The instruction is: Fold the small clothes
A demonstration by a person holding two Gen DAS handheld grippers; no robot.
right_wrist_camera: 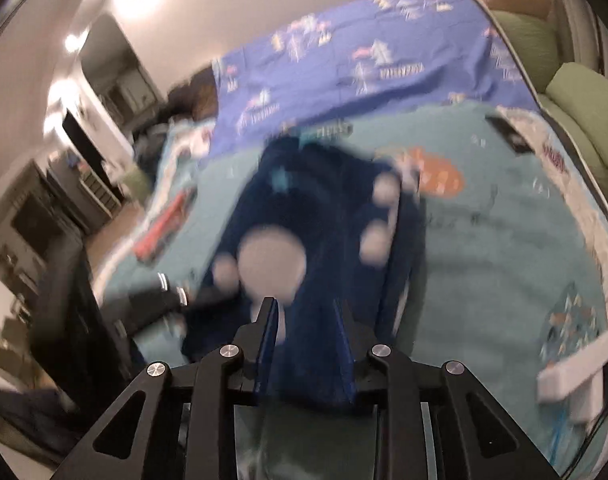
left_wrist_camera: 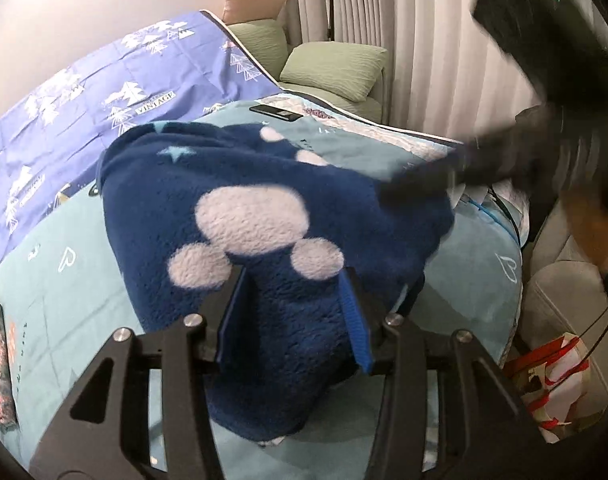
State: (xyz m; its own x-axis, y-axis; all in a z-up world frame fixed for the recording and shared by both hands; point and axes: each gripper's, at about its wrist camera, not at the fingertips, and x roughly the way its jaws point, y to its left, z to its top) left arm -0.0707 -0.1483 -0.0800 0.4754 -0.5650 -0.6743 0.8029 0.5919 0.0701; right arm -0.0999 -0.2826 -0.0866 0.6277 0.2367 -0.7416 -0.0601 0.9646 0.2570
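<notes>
Both grippers tilt downward over the bed: left gripper and right gripper jaws each pinch the navy paw-print fleece.

I see a navy fleece garment with pale lilac paw prints and a small teal star. My claws are black with blue pads. The bed cover is teal; far off lies a periwinkle sheet printed with white trees, and green cushions.
</notes>
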